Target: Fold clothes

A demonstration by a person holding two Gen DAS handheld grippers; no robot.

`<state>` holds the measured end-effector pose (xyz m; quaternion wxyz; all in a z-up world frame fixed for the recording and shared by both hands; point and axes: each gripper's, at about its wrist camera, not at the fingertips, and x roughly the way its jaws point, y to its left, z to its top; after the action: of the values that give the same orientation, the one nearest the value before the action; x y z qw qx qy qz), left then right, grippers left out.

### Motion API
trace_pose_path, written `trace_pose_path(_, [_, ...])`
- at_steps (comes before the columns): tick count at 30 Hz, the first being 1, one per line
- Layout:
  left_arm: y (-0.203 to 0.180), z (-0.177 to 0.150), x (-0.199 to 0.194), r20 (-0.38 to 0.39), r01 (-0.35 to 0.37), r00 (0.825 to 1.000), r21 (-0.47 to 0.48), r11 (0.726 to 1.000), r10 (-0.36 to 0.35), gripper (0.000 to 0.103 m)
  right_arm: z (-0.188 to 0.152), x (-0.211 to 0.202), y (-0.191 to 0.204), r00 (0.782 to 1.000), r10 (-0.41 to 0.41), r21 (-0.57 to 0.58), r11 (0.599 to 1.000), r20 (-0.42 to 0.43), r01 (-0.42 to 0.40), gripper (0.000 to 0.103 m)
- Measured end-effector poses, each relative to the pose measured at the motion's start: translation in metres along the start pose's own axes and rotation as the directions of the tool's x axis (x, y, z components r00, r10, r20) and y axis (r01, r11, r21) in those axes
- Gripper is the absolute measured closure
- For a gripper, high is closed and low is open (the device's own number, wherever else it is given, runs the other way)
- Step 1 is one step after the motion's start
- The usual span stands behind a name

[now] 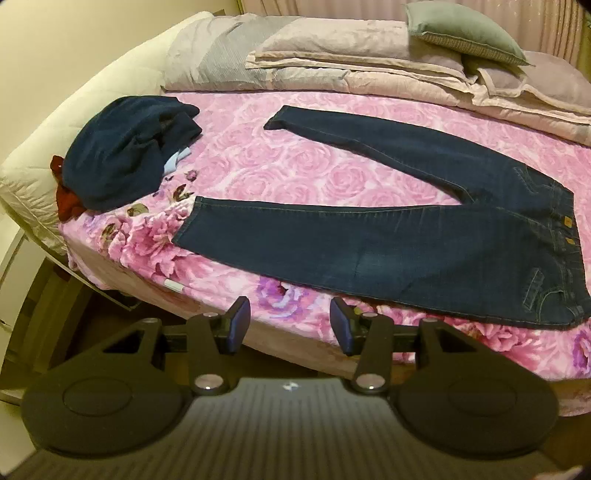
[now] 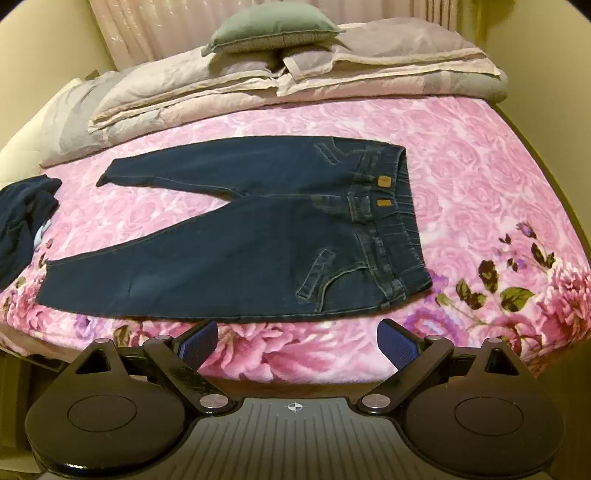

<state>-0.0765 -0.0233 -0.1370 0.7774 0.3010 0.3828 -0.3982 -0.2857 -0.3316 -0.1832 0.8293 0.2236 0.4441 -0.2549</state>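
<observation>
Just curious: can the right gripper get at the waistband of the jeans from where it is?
Probably yes: the right gripper is open and empty, and only bare blanket lies between it and the jeans.

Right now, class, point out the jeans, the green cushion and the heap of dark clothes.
jeans (image 2: 221, 258): right wrist view, on the near leg.
green cushion (image 2: 273, 26): right wrist view, on its top face.
heap of dark clothes (image 1: 122, 158): left wrist view, on the navy top garment.
</observation>
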Motion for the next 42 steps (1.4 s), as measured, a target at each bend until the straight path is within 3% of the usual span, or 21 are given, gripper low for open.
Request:
trace_pose_path(5, [0.012, 0.003, 0.009, -0.009, 0.062, 0.998, -0.066, 0.996, -0.063, 0.058, 0.006, 0.0, -0.008, 1.0, -0.017, 0.018, 1.0, 0.001, 0.017, 0.007])
trace_pose_path(16, [0.043, 0.015, 0.036, -0.059, 0.115, 0.99, -0.143, 0.983, -0.125, 0.058, -0.003, 0.003, -0.042, 0.995, -0.08, 0.137, 0.987, -0.053, 0.087, 0.007])
trace_pose_path(20, [0.069, 0.036, 0.051, -0.048, 0.141, 0.987, -0.226, 0.964, -0.156, 0.058, 0.006, 0.008, -0.054, 0.991, -0.116, 0.212, 0.969, -0.064, 0.127, 0.007])
trace_pose_path(25, [0.114, 0.078, 0.093, -0.006, 0.197, 0.977, -0.348, 0.917, -0.212, 0.059, 0.041, 0.016, -0.076, 0.992, -0.124, 0.373, 0.92, -0.02, 0.123, 0.007])
trace_pose_path(31, [0.156, 0.152, 0.188, -0.005, 0.244, 0.961, -0.455, 0.857, -0.277, 0.061, 0.097, 0.052, -0.097, 0.986, -0.165, 0.575, 0.803, -0.037, 0.156, 0.007])
trace_pose_path(34, [0.168, 0.194, 0.259, 0.006, 0.294, 0.94, -0.518, 0.803, -0.341, 0.061, 0.126, 0.079, -0.096, 0.974, -0.213, 0.625, 0.751, -0.076, 0.213, 0.007])
trace_pose_path(38, [0.174, 0.243, 0.364, 0.032, 0.356, 0.907, -0.59, 0.725, -0.419, 0.067, 0.148, 0.128, -0.076, 0.954, -0.257, 0.615, 0.731, -0.152, 0.295, 0.007])
trace_pose_path(40, [0.165, 0.266, 0.407, 0.044, 0.376, 0.895, -0.612, 0.696, -0.444, 0.088, 0.157, 0.152, -0.064, 0.942, -0.276, 0.602, 0.725, -0.191, 0.335, 0.007])
trace_pose_path(42, [0.162, 0.284, 0.453, 0.047, 0.371, 0.892, -0.644, 0.669, -0.449, 0.092, 0.153, 0.181, -0.049, 0.93, -0.286, 0.58, 0.727, -0.229, 0.367, 0.007])
